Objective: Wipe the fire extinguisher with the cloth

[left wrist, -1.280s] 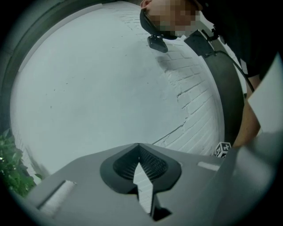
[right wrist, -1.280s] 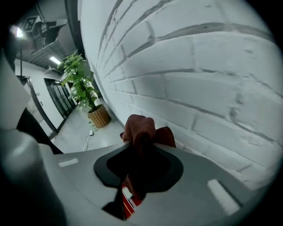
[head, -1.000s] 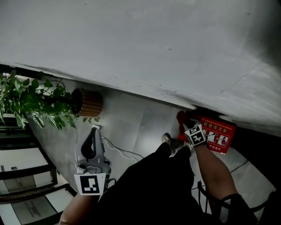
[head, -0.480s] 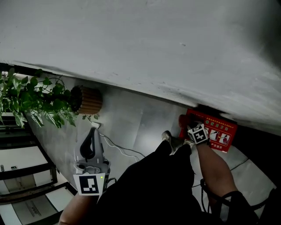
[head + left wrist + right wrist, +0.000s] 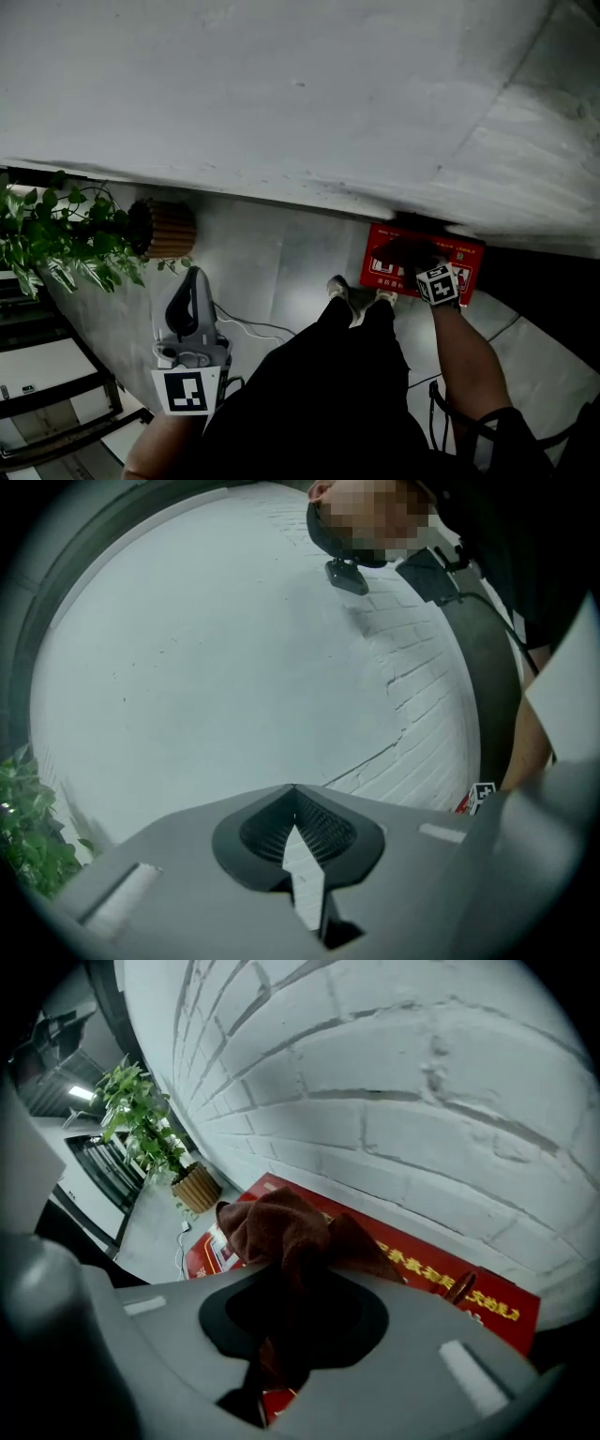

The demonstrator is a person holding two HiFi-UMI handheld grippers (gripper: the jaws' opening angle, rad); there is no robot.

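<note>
A red fire extinguisher box [image 5: 377,270] with white print lies on the floor against the brick wall. My right gripper [image 5: 419,262] points down at the box's top, shut on a bunched dark red cloth [image 5: 403,251]. In the right gripper view the cloth [image 5: 279,1227] bulges out past the jaws and hides most of the box [image 5: 459,1283] behind it. My left gripper [image 5: 192,276] is held up at the left, far from the box. Its jaws [image 5: 293,789] meet at the tips with nothing between them, facing the pale wall.
A leafy plant [image 5: 56,246] in a ribbed brown pot [image 5: 165,228] stands by the wall at the left, with a white cable [image 5: 251,324] on the grey floor. The person's dark-clothed legs and shoes [image 5: 351,295] stand just left of the box. Dark shelving fills the lower left.
The right gripper with the cloth has slid to the right along the red box, from its left end toward its middle. The left gripper has barely shifted.
</note>
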